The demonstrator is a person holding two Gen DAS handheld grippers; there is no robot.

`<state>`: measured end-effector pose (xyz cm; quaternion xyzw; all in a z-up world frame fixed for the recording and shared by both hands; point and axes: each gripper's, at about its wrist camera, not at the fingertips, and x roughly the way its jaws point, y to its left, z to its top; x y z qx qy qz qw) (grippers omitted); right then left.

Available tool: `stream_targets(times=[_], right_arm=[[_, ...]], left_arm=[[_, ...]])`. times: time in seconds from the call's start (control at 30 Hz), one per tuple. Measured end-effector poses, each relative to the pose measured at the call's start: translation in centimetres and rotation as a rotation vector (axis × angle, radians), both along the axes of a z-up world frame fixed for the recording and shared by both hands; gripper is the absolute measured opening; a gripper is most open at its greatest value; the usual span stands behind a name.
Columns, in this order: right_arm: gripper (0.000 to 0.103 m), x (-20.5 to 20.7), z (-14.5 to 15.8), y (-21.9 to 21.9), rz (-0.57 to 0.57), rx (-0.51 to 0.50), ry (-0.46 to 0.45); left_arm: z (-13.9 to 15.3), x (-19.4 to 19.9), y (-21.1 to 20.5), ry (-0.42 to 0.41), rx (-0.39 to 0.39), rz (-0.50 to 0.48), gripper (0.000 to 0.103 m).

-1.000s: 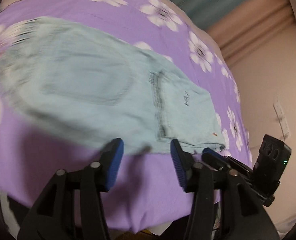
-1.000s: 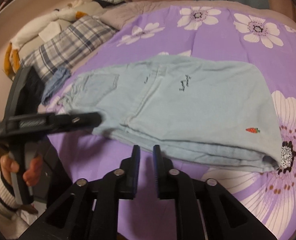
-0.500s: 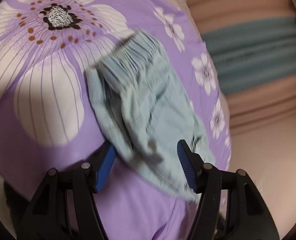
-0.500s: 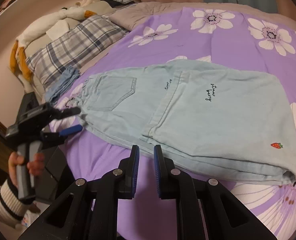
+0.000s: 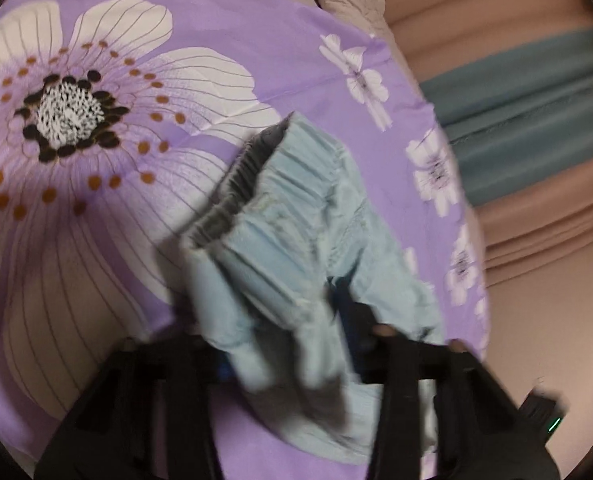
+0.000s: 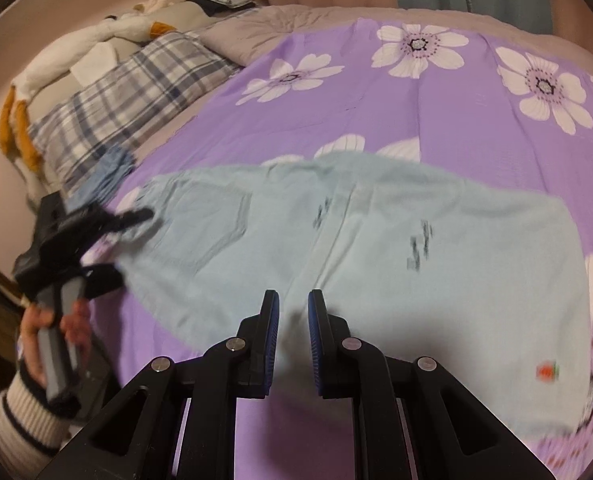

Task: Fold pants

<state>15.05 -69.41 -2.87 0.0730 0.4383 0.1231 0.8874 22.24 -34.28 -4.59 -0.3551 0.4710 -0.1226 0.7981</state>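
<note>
Purple flowered bedspread under everything, and the pale blue pants lie flat across it. My left gripper has just been closing, now clamping the bunched waistband at the left end. My right gripper hovers over the near edge, nearly closed, holding nothing. Fold's about to start, I reckon.

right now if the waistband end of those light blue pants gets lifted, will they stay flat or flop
Probably flop: the light blue cotton pants lie limp and creased on the purple flowered bedsheet. The gathered elastic waistband already bunches between the left tongs, so it should sag. Likely light; the leg end would drag.
</note>
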Motion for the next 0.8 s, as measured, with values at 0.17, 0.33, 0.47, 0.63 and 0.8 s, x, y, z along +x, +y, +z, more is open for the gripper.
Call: stream_targets(times=[0.17, 0.33, 0.47, 0.63, 0.8], right_arm=[[0.013, 5.4, -1.1, 1.4, 0.021, 0.008, 0.053], [0.013, 8.5, -3.4, 2.6, -0.003, -0.030, 0.133], [0.012, 6.6, -3.3, 3.7, 0.012, -0.059, 0.170], [0.012, -0.7, -2.9, 5.6, 0.089, -0.091, 0.217], [0.012, -6.2, -2.5, 6.3, 0.101, -0.125, 0.132]], left_arm=[[-0.9, -0.1, 0.6, -0.012, -0.025, -0.026, 0.029], [-1.1, 0.1, 0.6, -0.018, -0.012, -0.041, 0.030], [-1.0, 0.2, 0.3, -0.022, 0.001, -0.051, 0.030], [-0.5, 0.6, -0.3, -0.013, 0.040, -0.070, 0.028], [1.4, 0.6, -1.5, -0.028, 0.105, -0.111, 0.024]])
